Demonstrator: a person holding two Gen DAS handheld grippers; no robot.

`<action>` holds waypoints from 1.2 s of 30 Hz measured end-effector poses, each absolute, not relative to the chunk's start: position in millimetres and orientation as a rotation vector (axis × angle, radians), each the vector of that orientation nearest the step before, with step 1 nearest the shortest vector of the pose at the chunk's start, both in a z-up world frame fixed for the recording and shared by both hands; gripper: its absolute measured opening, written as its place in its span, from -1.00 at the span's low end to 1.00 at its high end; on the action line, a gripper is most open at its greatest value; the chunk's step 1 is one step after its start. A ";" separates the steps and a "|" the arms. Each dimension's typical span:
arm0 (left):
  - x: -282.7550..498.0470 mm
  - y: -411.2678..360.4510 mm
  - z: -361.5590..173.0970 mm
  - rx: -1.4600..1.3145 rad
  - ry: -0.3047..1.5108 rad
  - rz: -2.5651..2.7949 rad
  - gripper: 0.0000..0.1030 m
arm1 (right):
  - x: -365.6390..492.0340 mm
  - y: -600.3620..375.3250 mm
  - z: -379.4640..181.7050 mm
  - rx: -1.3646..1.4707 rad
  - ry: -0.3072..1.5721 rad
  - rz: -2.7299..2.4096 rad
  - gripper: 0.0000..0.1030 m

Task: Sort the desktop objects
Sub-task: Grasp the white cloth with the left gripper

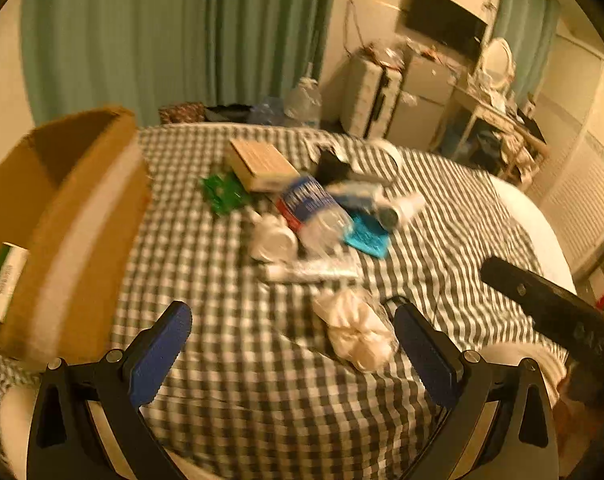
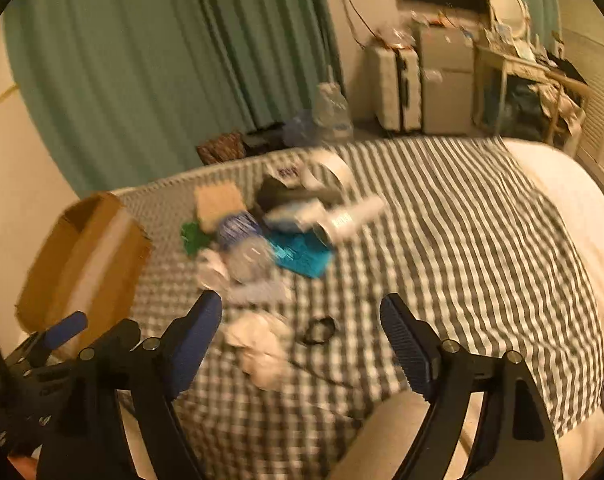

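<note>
A: Where does the sorting stand?

B: The loose things sit heaped on the black-and-white checked cloth, just right of the open brown cardboard box: a clear plastic water bottle with a blue label, a tan book-like block and a crumpled white wad nearest the grippers.

A: And the grippers?

B: The left gripper and the right gripper both stand wide apart with nothing held, probably readied for the wad. The box likely waits as the bin; a white carton lies inside.
</note>
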State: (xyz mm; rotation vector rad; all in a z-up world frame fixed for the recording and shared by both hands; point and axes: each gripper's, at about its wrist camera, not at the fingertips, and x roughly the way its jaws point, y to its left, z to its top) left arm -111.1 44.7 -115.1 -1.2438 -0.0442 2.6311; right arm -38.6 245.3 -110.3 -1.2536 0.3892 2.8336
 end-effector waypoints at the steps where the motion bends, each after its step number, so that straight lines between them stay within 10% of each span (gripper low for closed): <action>1: -112.6 50.2 -123.0 -1.255 -0.040 2.613 1.00 | -39.6 251.1 -118.0 -1.267 0.418 2.821 0.59; 18: -145.5 100.3 -211.6 -1.392 -0.038 2.408 1.00 | -75.0 279.5 -177.2 -1.433 0.706 2.724 0.59; 20: -149.3 101.0 -218.7 -1.400 0.049 2.459 0.84 | -78.0 280.1 -181.5 -1.450 0.715 2.711 0.59; 22: -151.3 103.3 -226.4 -1.427 0.215 2.517 -0.03 | -82.5 278.6 -184.9 -1.477 0.708 2.697 0.59; 25: -152.1 94.6 -225.2 -1.428 0.155 2.519 -0.39 | -88.9 272.6 -191.6 -1.532 0.672 2.681 0.58; 36: -159.0 62.9 -219.4 -1.468 0.026 2.558 -0.43 | -116.3 238.0 -225.5 -1.768 0.446 2.605 0.57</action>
